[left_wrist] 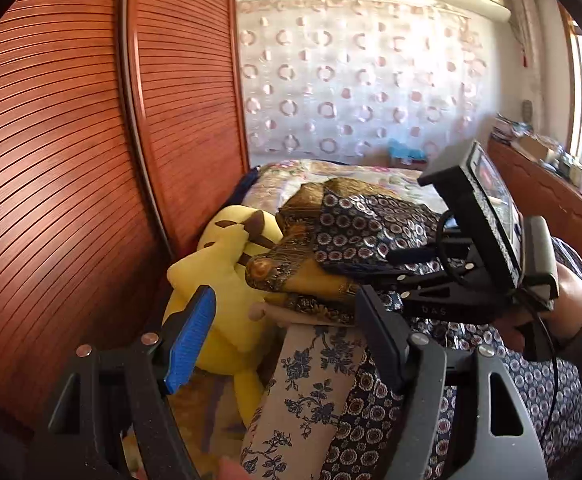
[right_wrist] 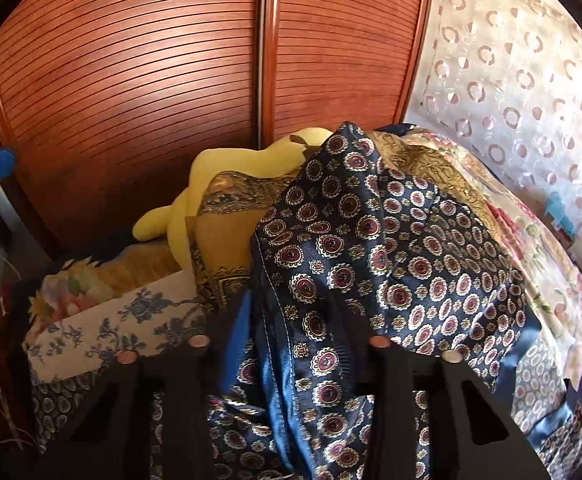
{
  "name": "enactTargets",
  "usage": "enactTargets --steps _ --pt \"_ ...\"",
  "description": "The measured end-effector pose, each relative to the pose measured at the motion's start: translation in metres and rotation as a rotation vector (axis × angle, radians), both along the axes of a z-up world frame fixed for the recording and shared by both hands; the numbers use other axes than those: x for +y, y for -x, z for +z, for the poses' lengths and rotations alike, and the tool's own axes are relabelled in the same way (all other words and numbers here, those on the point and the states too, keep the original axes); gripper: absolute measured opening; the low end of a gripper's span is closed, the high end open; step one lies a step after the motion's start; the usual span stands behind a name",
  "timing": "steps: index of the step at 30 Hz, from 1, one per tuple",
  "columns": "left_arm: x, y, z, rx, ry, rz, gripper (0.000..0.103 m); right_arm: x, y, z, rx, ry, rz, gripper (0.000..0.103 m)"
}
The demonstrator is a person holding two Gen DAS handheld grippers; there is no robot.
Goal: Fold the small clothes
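The right gripper (right_wrist: 291,344) pinches a fold of the glossy navy medallion-print garment (right_wrist: 391,264) between its fingers. The left gripper (left_wrist: 287,344) stands spread, holding nothing, above a beige floral cloth (left_wrist: 303,392). One plush yellow toy (left_wrist: 227,280) lies beside the pile on the bed (left_wrist: 331,176).

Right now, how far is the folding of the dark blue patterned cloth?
Done: nothing looks folded yet; the dark blue patterned cloth lies bunched over the yellow-gold fabric. In hand: the right gripper has a fold of that cloth between its jaws; the left gripper is open and empty. Left: spreading and folding.
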State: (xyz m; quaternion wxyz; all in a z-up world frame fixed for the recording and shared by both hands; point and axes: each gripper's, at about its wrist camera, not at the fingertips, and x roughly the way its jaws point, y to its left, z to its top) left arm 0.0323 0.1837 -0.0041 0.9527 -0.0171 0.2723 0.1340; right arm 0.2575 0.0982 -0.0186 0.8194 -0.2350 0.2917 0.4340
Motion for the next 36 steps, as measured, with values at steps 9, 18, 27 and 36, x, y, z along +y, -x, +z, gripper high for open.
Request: enactTargets --steps 9,18,27,36 --pt "-0.007 -0.007 -0.016 -0.060 -0.025 0.052 0.073 -0.039 -0.004 0.023 0.014 -0.203 -0.084 0.009" --pt "-0.022 -0.038 -0.042 -0.038 0.020 0.002 0.073 -0.086 -0.034 0.019 0.022 -0.271 -0.281 0.009" --pt "-0.040 -0.070 -0.079 0.133 0.042 -0.091 0.073 -0.093 -0.039 0.007 0.030 -0.210 -0.354 0.030" --pt "-0.046 -0.094 -0.098 0.321 0.042 -0.132 0.073 -0.096 -0.045 0.009 0.036 -0.187 -0.302 0.044"
